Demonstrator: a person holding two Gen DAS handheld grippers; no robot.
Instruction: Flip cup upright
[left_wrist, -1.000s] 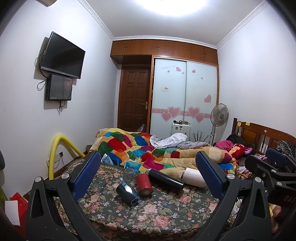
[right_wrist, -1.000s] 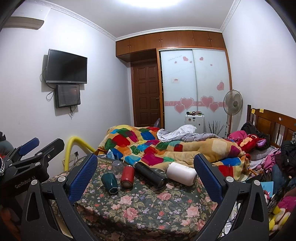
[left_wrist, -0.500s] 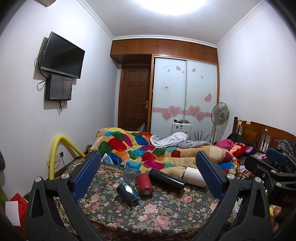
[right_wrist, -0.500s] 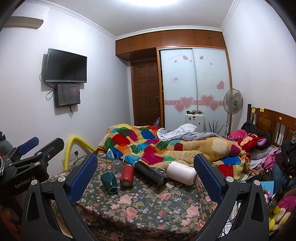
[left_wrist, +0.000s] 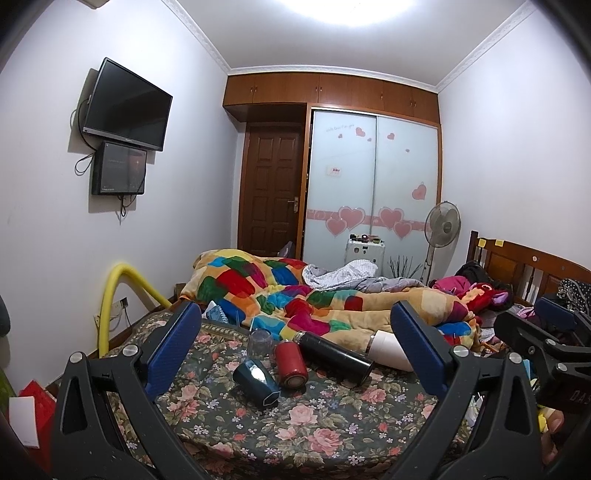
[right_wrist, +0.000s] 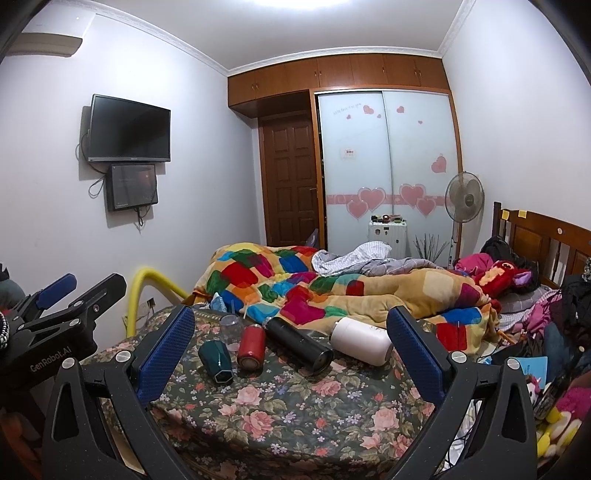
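A cluttered bedroom, its bed (left_wrist: 369, 299) heaped with a patchwork quilt (left_wrist: 280, 291), frames a floral-clothed table (right_wrist: 295, 413) where five vessels wait. Black flask (right_wrist: 299, 345), white flask (right_wrist: 360, 341), red cup (right_wrist: 251, 347) and green cup (right_wrist: 218, 360) lie toppled; a clear glass (right_wrist: 232, 326) stands inverted. Nothing is righted yet. Left gripper (left_wrist: 295, 347) and right gripper (right_wrist: 290, 350) hover wide apart, empty.

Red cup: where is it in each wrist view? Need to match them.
Left wrist: red cup lies on its side, centre-low, between green cup and black flask.
Right wrist: red cup, left of centre, same neighbours.
Shared landmark: white bottle to the right.
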